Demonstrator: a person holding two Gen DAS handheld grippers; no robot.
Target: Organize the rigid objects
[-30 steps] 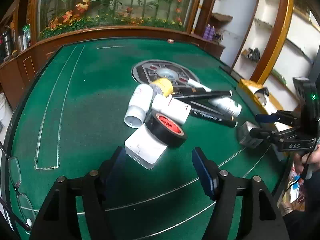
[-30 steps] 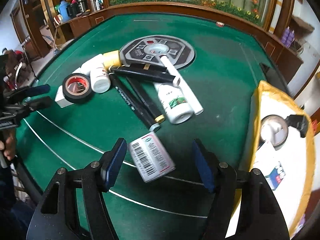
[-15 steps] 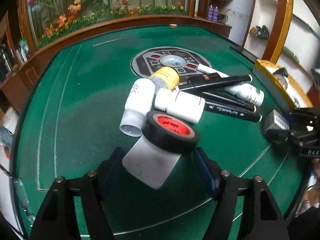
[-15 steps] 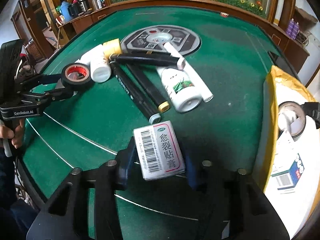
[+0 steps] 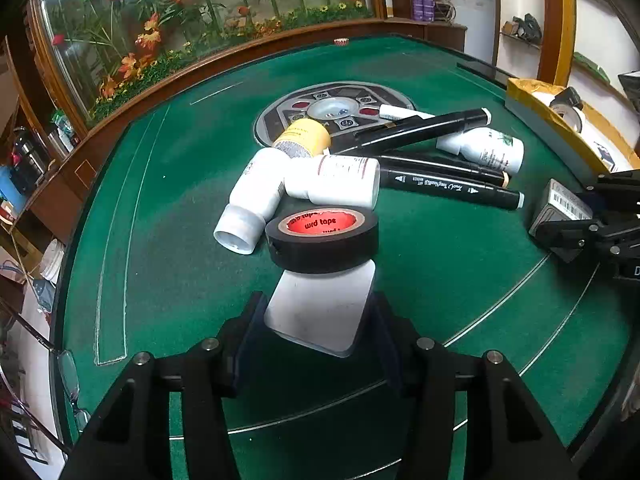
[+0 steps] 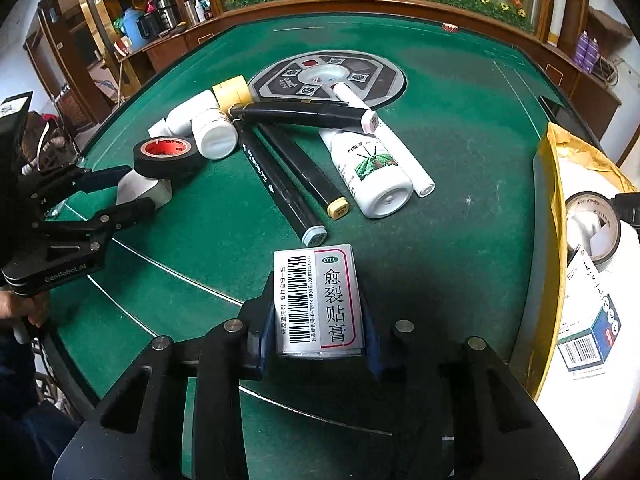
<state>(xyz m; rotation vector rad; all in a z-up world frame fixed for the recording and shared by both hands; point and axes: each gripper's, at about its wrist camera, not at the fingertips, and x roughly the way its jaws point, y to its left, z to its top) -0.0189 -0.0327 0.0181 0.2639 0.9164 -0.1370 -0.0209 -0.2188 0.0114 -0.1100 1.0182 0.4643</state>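
Observation:
A flat white box (image 5: 320, 312) lies on the green table (image 5: 168, 264) with a black tape roll (image 5: 322, 240) resting on its far end. My left gripper (image 5: 316, 314) straddles the box's near end. Its jaws are closing and both pads touch the box's sides. From the right wrist view, the left gripper (image 6: 138, 188) sits at the left, on the white box (image 6: 134, 192) under the tape roll (image 6: 166, 156). My right gripper (image 6: 316, 308) is shut on a silver medicine box (image 6: 316, 300) with a barcode, also in the left wrist view as the medicine box (image 5: 564, 204).
White bottles (image 5: 256, 196), a yellow-capped bottle (image 5: 304, 136) and black markers (image 5: 452, 188) are piled mid-table before a round grey disc (image 5: 340, 104). A yellow-lined cardboard tray (image 6: 548, 208) at the right edge holds a tape roll (image 6: 596, 220) and a carton (image 6: 588, 340). Eyeglasses (image 5: 68, 376) lie at the left rim.
My left gripper moved forward onto the white box and its jaws narrowed around it. My right gripper closed on the medicine box, which now sits square between the pads.

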